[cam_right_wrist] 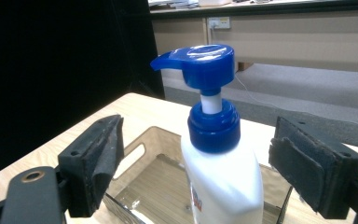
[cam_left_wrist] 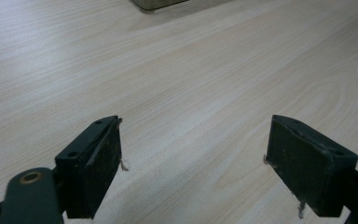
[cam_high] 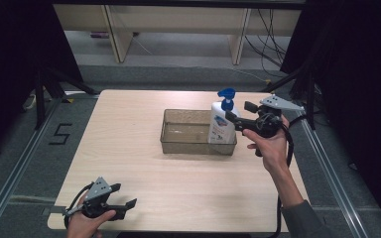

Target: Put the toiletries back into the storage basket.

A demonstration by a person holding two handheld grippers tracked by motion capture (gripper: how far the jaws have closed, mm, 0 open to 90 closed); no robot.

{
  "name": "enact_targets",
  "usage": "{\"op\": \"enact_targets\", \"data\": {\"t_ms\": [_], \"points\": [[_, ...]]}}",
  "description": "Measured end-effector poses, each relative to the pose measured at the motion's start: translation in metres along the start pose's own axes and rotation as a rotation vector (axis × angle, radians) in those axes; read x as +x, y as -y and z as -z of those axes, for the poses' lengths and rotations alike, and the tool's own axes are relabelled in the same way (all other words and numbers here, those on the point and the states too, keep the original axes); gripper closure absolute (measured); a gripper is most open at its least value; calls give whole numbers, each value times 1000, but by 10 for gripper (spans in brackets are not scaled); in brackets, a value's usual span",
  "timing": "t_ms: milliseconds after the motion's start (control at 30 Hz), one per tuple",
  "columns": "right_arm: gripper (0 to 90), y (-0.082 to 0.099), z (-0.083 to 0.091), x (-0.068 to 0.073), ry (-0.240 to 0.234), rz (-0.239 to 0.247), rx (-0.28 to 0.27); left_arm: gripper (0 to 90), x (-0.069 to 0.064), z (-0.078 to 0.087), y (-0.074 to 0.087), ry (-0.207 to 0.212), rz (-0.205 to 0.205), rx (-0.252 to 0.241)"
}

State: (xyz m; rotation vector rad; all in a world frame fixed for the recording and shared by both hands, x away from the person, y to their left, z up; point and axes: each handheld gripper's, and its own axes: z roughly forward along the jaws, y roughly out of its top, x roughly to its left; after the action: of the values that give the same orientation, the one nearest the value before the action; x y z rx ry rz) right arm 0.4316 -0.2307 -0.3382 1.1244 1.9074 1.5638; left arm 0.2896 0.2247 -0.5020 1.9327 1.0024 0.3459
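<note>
A white pump bottle with a blue pump head stands upright in the right end of a clear plastic tray. My right gripper is held just right of the bottle at neck height and is open. In the right gripper view its two jaws stand wide apart on either side of the bottle, not touching it, and the right gripper looks along them over the tray. My left gripper rests low near the table's front left edge, open and holding nothing.
The light wooden table carries the tray near its middle right. One corner of the tray shows far ahead of the left gripper. Black stands flank the table, and cables lie on the floor behind it.
</note>
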Motion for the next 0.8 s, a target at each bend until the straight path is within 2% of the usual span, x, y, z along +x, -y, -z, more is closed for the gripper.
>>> {"op": "enact_targets", "data": {"t_ms": [67, 133, 200, 400, 433, 500, 567, 633, 733, 767, 800], "points": [[178, 2, 2, 1, -1, -18, 3, 176, 0, 0, 0, 0, 2, -3], [178, 3, 4, -1, 0, 6, 2, 176, 0, 0, 0, 1, 0, -2], [178, 4, 5, 0, -5, -5, 1, 176, 0, 0, 0, 0, 0, -1], [178, 10, 10, -1, 0, 19, -11, 176, 1, 0, 0, -3, -1, 3], [178, 12, 11, 1, -7, -6, -6, 176, 0, 0, 0, -2, 4, -2], [178, 14, 12, 0, -3, 4, -13, 175, 0, 0, 0, -2, 2, -1], [179, 16, 13, 4, -23, -22, -12, 176, 0, 0, 0, -1, 2, 0], [179, 18, 14, 6, -15, -3, -11, 176, 0, 0, 0, -3, 6, 0], [178, 20, 16, 10, -26, -17, -14, 176, 0, 0, 0, -2, 6, -1], [178, 21, 16, 10, -23, 4, -18, 176, 0, 0, 0, -2, 6, -1], [178, 22, 16, 11, -31, -5, -17, 175, 1, 1, 0, -3, -10, 13]]}}
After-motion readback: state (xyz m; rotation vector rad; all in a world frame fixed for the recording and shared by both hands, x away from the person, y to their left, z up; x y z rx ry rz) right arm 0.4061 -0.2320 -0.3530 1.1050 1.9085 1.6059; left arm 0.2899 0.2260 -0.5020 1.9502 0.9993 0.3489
